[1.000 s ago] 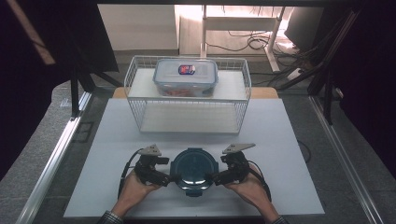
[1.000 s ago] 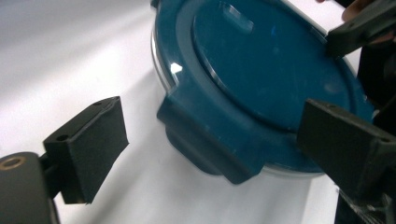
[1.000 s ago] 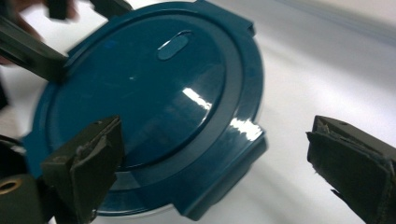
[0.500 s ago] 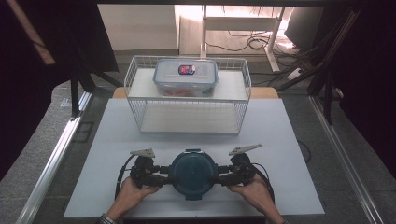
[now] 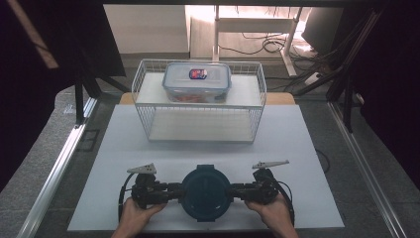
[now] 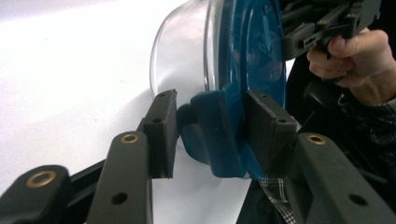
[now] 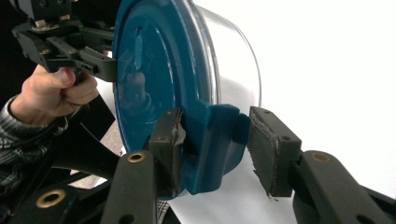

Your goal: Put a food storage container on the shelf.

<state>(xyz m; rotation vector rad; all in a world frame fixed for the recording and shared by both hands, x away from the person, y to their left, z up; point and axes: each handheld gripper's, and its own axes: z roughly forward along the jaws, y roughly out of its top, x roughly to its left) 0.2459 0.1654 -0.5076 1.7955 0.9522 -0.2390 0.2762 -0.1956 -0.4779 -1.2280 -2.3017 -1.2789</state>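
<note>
The left claw [image 5: 174, 190] has just been closing on the left clip [image 6: 212, 135] of the lid [image 5: 206, 192]: one pad touches the clip, the other stands just beside it with a slim gap. The right claw [image 5: 237, 190] has likewise been closing on the right clip [image 7: 215, 144]; its inner pad presses the clip, the outer pad is a little apart. Both claws are half-narrowed, each with a clip between its jaws. The round container [image 6: 180, 60], clear-walled with a dark blue lid, sits between the two hands near the front of the white surface [image 5: 307, 163]. Farther back stands a wire basket [image 5: 200, 126] with a lidded box [image 5: 196, 82] on its upper shelf.
</note>
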